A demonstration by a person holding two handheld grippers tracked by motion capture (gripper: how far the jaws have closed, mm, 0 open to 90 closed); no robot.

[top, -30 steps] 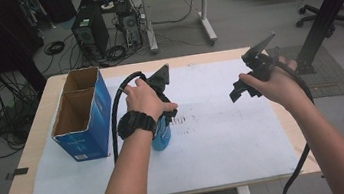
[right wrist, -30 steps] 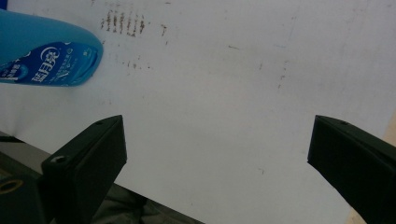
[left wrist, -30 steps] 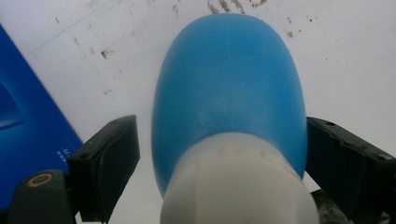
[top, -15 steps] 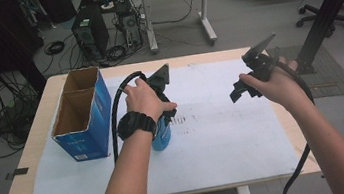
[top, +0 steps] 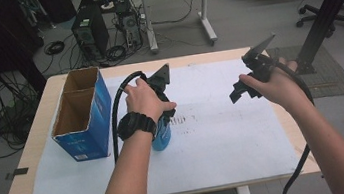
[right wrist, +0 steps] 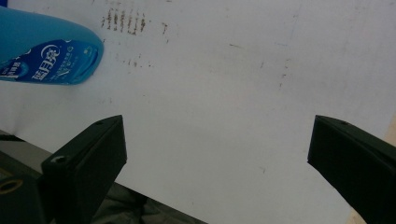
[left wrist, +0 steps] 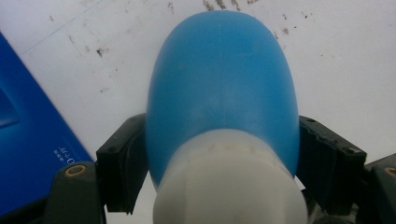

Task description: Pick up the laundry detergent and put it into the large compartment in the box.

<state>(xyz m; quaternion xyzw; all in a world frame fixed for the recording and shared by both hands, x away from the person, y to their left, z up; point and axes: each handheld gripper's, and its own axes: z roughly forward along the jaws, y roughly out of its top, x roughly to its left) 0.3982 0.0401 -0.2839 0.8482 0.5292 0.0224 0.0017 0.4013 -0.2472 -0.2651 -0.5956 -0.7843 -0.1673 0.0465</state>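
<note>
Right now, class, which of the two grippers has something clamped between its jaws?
The left gripper: its jaws press both sides of the blue bottle. The right gripper is open over the white sheet.

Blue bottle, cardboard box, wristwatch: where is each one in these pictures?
Blue bottle (left wrist: 222, 84): left gripper view, rounded body between the fingers.
Cardboard box (top: 89, 133): high view, blue outer side wall.
Wristwatch (top: 136, 126): high view, black strap on the wrist.

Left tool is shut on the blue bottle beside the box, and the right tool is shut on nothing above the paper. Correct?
Not quite: the right tool is open, jaws wide apart in the right gripper view. The left tool does clamp the blue bottle beside the box.
</note>
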